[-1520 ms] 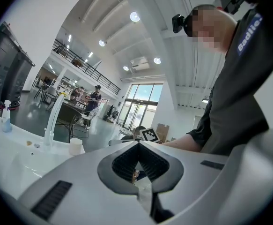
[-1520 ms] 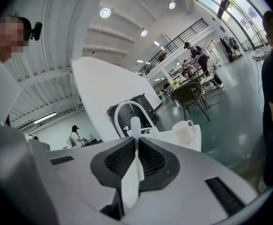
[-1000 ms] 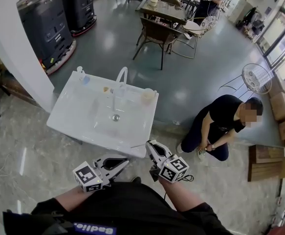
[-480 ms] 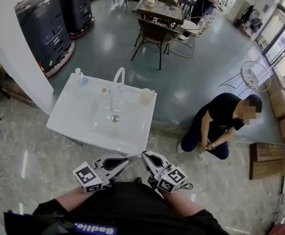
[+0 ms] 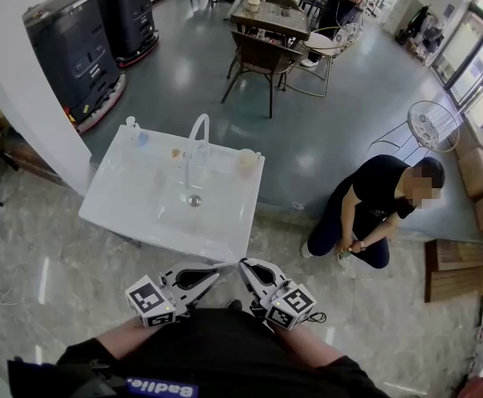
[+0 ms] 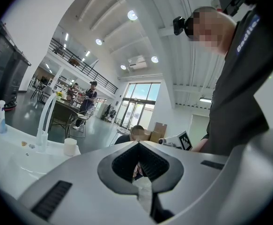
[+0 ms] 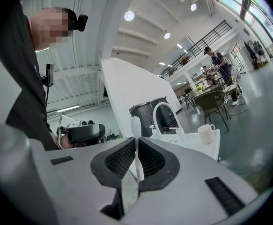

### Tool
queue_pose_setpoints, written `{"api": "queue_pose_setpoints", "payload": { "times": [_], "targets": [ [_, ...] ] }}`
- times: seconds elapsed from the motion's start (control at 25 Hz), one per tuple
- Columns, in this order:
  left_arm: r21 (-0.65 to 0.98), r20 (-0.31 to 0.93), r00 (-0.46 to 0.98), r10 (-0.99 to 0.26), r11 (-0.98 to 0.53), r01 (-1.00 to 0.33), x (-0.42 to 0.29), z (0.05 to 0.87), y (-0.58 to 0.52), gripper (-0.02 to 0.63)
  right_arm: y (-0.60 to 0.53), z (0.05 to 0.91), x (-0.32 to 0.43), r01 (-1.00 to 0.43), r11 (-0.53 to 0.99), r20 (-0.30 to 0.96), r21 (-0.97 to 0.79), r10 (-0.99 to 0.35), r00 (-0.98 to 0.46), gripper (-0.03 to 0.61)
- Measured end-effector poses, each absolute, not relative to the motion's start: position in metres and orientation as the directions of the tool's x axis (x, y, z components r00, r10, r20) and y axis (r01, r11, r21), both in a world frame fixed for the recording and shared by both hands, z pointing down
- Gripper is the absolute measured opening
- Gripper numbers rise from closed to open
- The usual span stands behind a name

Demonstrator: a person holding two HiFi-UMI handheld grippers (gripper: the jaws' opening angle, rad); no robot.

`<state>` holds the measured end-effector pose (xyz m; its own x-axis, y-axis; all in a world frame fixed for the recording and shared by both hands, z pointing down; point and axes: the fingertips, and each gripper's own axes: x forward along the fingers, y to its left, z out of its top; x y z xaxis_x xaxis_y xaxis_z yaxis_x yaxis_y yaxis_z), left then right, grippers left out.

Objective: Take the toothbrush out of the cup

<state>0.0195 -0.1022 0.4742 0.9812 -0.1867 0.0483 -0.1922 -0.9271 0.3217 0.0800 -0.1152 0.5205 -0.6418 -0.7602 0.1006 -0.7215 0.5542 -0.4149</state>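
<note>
The white sink (image 5: 137, 210) stands in front of me, with a pale cup (image 5: 248, 162) on its far right corner beside the white faucet (image 5: 195, 135). My right gripper (image 5: 251, 269) is held close to my body, just short of the sink's near edge. It is shut on a white toothbrush (image 7: 135, 124), which sticks up between the jaws in the right gripper view; the cup (image 7: 205, 133) shows well beyond it. My left gripper (image 5: 201, 277) hangs beside the right one, shut with nothing in it. The cup (image 6: 70, 146) is far off in the left gripper view.
A small soap bottle (image 5: 131, 125) stands on the sink's far left corner. A person (image 5: 374, 210) crouches on the floor to the right. Black machines (image 5: 79, 44) stand at the back left, a dining table with chairs (image 5: 270, 27) behind, and a floor fan (image 5: 434, 128) at the right.
My right gripper has drawn back from the sink's near edge toward my body, with the toothbrush still in it. The left gripper has stayed put.
</note>
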Motion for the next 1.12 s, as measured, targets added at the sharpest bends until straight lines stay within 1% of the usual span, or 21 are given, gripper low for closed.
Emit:
{"api": "queue_pose_setpoints", "payload": {
  "times": [0.36,1.12],
  "targets": [
    [0.321,0.049,0.98,-0.195,-0.926,-0.2,0.0195,0.4728,-0.0979,0.008,-0.1095,0.5179,0.0767,-0.714,0.575,0.1,-0.4,-0.747,-0.657,0.028],
    [0.319,0.048,0.98,-0.191,-0.927,-0.196,0.0198,0.4739,-0.1032,0.008,-0.1148,0.524,0.0789,-0.721,0.564,0.115,-0.402,-0.751,-0.651,0.028]
  ]
}}
